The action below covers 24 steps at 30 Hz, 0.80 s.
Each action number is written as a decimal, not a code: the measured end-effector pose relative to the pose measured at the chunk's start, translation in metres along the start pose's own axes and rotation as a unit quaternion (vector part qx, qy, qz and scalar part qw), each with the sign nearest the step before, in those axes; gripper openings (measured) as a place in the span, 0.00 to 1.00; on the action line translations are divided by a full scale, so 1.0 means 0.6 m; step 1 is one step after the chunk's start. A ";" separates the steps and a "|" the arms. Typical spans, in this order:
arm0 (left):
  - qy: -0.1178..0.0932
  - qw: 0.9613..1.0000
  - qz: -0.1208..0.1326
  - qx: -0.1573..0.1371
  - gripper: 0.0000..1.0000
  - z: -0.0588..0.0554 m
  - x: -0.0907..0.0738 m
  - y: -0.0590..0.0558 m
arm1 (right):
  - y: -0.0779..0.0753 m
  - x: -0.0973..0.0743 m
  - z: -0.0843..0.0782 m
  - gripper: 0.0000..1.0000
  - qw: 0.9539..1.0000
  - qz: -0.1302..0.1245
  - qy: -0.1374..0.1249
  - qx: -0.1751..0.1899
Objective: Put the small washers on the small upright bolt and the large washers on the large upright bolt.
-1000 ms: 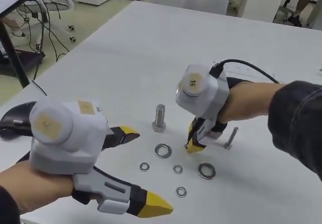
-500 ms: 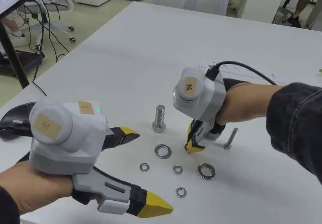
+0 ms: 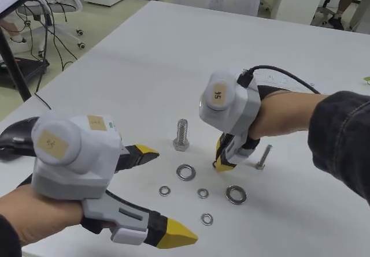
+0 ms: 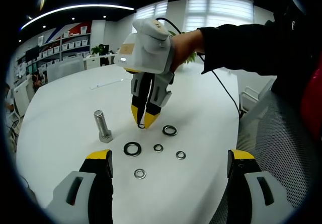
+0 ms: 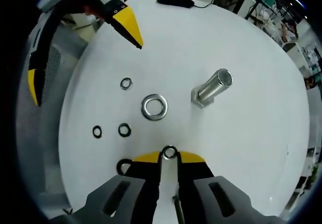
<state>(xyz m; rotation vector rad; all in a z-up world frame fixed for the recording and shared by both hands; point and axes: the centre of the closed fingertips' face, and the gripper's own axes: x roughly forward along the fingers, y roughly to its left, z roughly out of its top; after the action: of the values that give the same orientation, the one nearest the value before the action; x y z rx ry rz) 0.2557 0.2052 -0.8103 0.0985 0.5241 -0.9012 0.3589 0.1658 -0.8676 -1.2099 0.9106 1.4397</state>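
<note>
My right gripper (image 3: 222,163) points down at the white table, shut on a small washer (image 5: 169,152) that stands on edge between its yellow tips (image 4: 141,125). It sits between the large upright bolt (image 3: 181,136) and the small upright bolt (image 3: 263,157). Flat on the table lie two large washers (image 3: 185,172) (image 3: 236,194) and three small washers (image 3: 165,190) (image 3: 203,193) (image 3: 206,219). My left gripper (image 3: 162,193) hovers open at the near left, with nothing between its jaws.
A black computer mouse (image 3: 14,138) lies at the table's left edge. A black cable (image 3: 283,78) trails from the right gripper across the table. Chairs and desks stand on the floor beyond the table's far edge.
</note>
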 end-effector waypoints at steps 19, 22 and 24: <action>-0.006 1.000 -0.006 0.008 0.95 0.009 0.006 -0.001 | -0.004 -0.080 -0.015 0.13 0.999 -0.027 -0.011 0.020; -0.005 1.000 -0.009 0.011 0.95 0.012 0.010 -0.001 | -0.006 -0.095 -0.018 0.13 0.999 -0.033 -0.014 0.023; -0.005 1.000 -0.011 0.013 0.95 0.013 0.012 -0.001 | -0.006 -0.106 -0.018 0.13 0.999 -0.036 -0.019 0.025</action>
<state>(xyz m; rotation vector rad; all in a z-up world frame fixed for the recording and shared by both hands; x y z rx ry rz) 0.2619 0.1974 -0.8066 0.1112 0.5051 -0.9289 0.3647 0.1419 -0.8076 -1.1630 0.8633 1.3695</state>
